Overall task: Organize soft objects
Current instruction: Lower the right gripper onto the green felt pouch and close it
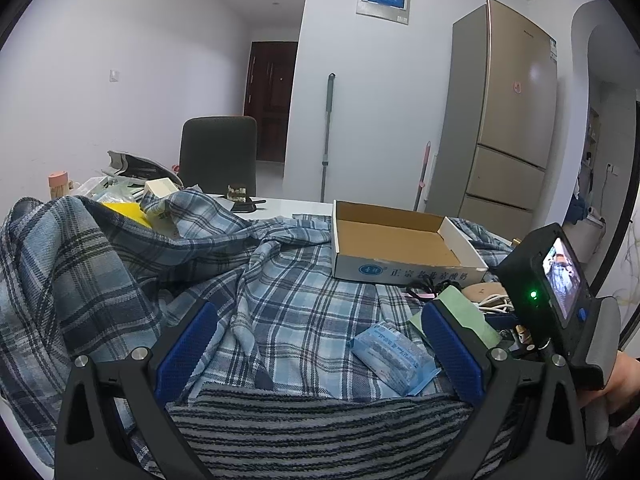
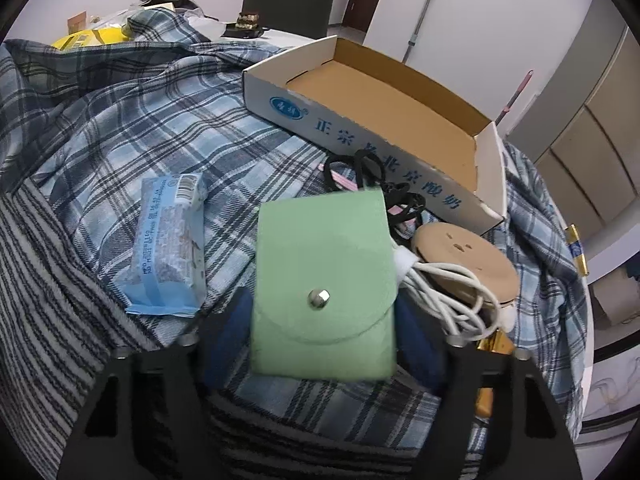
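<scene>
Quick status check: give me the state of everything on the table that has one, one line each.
Cardboard box: open, empty.
Green pouch: flap snapped shut, between the right hand-held gripper's pads.
Tissue pack: sealed, lying flat.
White cable: coiled.
Plaid cloth: spread out, rumpled.
Left hand-held gripper: open, holding nothing.

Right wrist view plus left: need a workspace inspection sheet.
Surface: rumpled blue plaid cloth; striped cloth at the near edge.
Job's things: green snap pouch; blue tissue pack; open cardboard box, empty.
Clutter: tan disc and black loops beside the box.
Grippers: left gripper open over the plaid cloth; right gripper straddles the pouch, grip unclear.
Cables: coiled white cable, right of the pouch.
Surroundings: chair, fridge, mop handle.
</scene>
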The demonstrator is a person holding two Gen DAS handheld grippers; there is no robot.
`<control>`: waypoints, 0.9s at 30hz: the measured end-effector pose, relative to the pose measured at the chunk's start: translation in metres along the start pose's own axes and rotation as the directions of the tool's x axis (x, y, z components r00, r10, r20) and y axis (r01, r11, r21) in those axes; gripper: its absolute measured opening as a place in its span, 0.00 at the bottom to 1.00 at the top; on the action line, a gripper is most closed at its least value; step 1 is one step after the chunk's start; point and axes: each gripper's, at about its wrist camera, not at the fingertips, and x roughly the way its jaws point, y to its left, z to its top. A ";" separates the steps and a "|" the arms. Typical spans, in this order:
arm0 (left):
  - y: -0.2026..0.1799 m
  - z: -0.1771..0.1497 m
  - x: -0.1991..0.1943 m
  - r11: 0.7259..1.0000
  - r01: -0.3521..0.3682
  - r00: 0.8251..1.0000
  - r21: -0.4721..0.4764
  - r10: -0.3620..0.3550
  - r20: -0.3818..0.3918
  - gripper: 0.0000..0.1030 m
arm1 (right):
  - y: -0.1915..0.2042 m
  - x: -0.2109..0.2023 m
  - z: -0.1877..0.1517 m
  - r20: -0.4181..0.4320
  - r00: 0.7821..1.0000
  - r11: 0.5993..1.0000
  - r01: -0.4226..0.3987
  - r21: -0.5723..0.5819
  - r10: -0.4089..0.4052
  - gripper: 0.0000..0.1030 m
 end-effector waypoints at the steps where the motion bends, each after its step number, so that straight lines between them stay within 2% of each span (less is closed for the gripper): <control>1: -0.001 0.000 -0.001 1.000 -0.002 1.000 0.004 0.002 0.003 1.00 | -0.001 -0.001 0.000 0.005 1.000 1.000 -0.006 0.005 0.006 0.65; 5: -0.008 0.000 -0.003 0.999 -0.008 1.000 0.039 0.008 0.014 1.00 | -0.013 -0.012 0.000 0.040 0.999 0.999 -0.029 0.036 0.028 0.65; 9: -0.021 0.000 -0.011 0.994 -0.029 0.998 0.102 0.023 0.058 1.00 | -0.035 -0.029 -0.003 0.054 0.994 0.992 -0.099 0.081 0.095 0.65; 12: -0.025 -0.001 -0.011 0.992 -0.027 0.998 0.124 0.019 0.060 1.00 | -0.058 -0.030 -0.010 0.008 0.984 0.974 -0.178 0.142 0.179 0.65; 15: -0.025 -0.002 -0.004 0.992 -0.028 0.999 0.122 0.024 0.036 1.00 | -0.076 -0.023 -0.022 -0.006 0.978 0.960 -0.202 0.194 0.207 0.65; 22: -0.022 -0.003 -0.002 0.993 -0.029 0.999 0.113 0.026 0.024 1.00 | -0.078 -0.010 -0.035 -0.016 0.987 0.973 -0.157 0.169 0.162 0.68; 27: -0.026 -0.004 -0.002 0.990 -0.032 0.999 0.134 0.028 0.029 1.00 | -0.066 -0.016 -0.035 0.020 0.999 0.995 -0.043 0.093 0.042 0.78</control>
